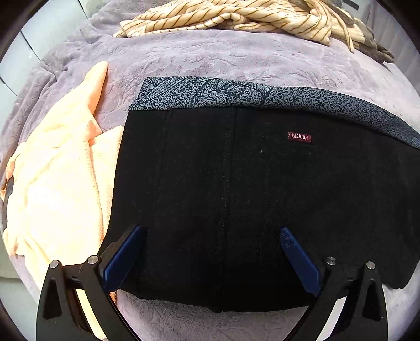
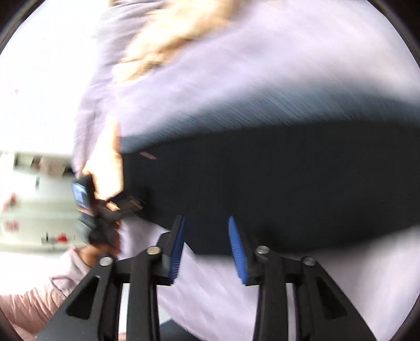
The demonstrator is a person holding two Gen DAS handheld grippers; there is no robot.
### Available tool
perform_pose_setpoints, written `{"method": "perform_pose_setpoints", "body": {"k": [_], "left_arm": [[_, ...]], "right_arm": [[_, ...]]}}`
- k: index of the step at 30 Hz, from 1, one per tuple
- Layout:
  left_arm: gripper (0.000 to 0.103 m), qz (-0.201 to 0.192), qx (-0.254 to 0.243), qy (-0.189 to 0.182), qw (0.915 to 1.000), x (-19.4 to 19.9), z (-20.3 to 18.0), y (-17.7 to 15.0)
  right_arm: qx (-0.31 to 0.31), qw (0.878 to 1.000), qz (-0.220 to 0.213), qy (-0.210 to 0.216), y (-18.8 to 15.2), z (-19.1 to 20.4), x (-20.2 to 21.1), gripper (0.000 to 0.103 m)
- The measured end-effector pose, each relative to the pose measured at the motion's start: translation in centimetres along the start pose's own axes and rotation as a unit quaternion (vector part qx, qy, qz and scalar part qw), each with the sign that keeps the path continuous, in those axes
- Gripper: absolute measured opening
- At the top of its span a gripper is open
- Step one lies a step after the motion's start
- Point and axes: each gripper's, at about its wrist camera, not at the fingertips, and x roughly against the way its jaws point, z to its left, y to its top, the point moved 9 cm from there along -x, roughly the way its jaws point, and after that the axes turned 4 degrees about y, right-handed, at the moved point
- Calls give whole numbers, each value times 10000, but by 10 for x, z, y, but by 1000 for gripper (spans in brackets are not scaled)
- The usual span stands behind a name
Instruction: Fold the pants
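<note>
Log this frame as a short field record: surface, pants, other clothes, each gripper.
surface: purple blanket
pants: black pants lying flat, patterned grey band along far edge, red tag
other clothes: orange garment beside the pants; striped garment beyond
left gripper: jaws open over pants, nothing held
right gripper: jaws apart, nothing between; view blurred

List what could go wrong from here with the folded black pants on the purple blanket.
1. The left tongs stand open right over the black pants; dragging could undo the fold.
2. The peach cloth touches the pants' edge and could get caught up.
3. The right wrist view is blurred; its open tongs may land off target.
</note>
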Motion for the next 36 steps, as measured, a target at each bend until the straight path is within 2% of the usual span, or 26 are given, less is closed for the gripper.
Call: {"method": "perform_pose_setpoints", "body": {"k": [3,5,8,11,15,16,17,20,21,23,24,25,26,28,30,32,33,35,36], "left_arm": [[103,-125,-25,-55,9999,1,0,-8],[103,-218,-48,-78,9997,1,1,-15],[103,-317,-24,-131,9994,2,4,-22],[103,-419,-6,-174,9990,1,4,-30],[103,-368,143,-185,9990,7,13,-50],[103,-342,196,-186,9991,9,14,-54],[103,-340,256,-192,9989,9,16,-59],[103,-436,298,-174,9985,8,18,-73],[103,-448,245,-133,9986,7,17,-75],[103,-370,229,-112,9990,5,17,-78],[103,-312,258,-138,9991,5,19,-80],[103,-278,284,-167,9991,6,20,-84],[103,-281,278,-174,9991,7,20,-88],[103,-321,228,-169,9991,7,22,-91],[103,-318,232,-158,9991,5,22,-94],[103,-255,254,-106,9993,4,22,-99],[103,-226,256,-85,9994,4,22,-100],[103,-207,143,14,9997,12,13,-92],[103,-187,92,85,9997,17,12,-90]], "right_arm": [[989,9945,334,66,61,64,-58,40],[1503,9865,648,-14,87,95,-106,40],[1960,9742,1110,-130,110,126,-171,40],[2224,9641,1423,-289,115,136,-215,40],[2169,9556,1912,-574,113,114,-251,37],[2101,9560,1973,-551,111,113,-255,10],[2113,9565,1954,-479,110,117,-253,8],[2458,9495,1929,-274,105,141,-243,7],[2559,9453,1967,-464,106,139,-251,7],[2589,9386,1988,-1112,109,121,-274,8],[2419,9419,1956,-1265,111,111,-280,8],[2131,9522,1842,-1182,113,109,-279,9],[1980,9597,1680,-1076,116,110,-273,17],[1923,9663,1398,-988,118,117,-247,22],[1876,9726,1142,-764,114,124,-215,22],[1602,9798,1159,-311,96,128,-195,22],[1502,9796,1306,-283,86,122,-193,22],[1528,9718,1496,-996,70,87,-204,21],[1423,9723,1490,-1103,71,66,-203,20]]}}
